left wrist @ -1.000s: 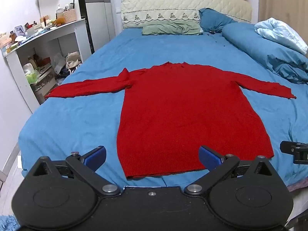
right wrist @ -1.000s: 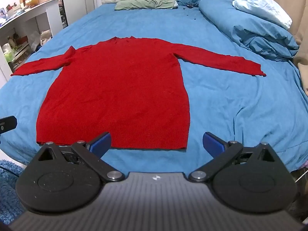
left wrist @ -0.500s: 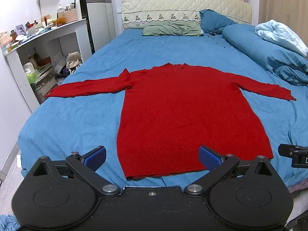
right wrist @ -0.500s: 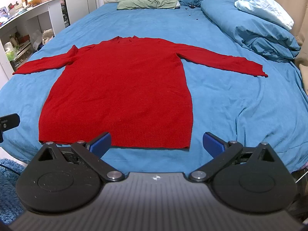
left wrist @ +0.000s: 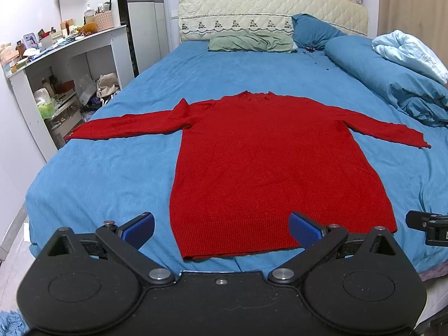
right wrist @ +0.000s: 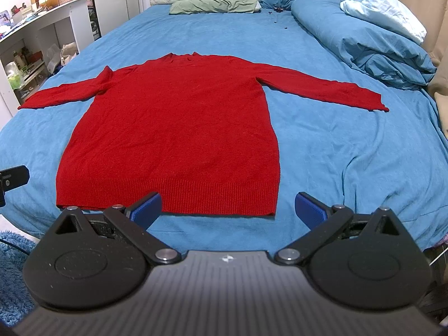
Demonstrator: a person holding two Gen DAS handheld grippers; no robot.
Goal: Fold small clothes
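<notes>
A red long-sleeved sweater [left wrist: 266, 162] lies flat on the blue bed, sleeves spread out to both sides, hem toward me; it also shows in the right wrist view [right wrist: 179, 128]. My left gripper [left wrist: 221, 229] is open and empty, hovering just before the hem's left half. My right gripper [right wrist: 228, 210] is open and empty, hovering at the hem's right corner. The tip of the right gripper shows at the right edge of the left wrist view [left wrist: 428, 225]; the tip of the left gripper shows at the left edge of the right wrist view [right wrist: 12, 177].
The blue bed [left wrist: 98, 173] has a rolled blue duvet [left wrist: 392, 84] at the far right and pillows [left wrist: 252, 43] at the headboard. A white cluttered desk [left wrist: 56, 64] stands left of the bed. A blue rug [right wrist: 11, 266] lies on the floor.
Both grippers have edged slightly forward toward the hem and their view tilted up a little. Both jaws stay open; the sweater has not moved.
</notes>
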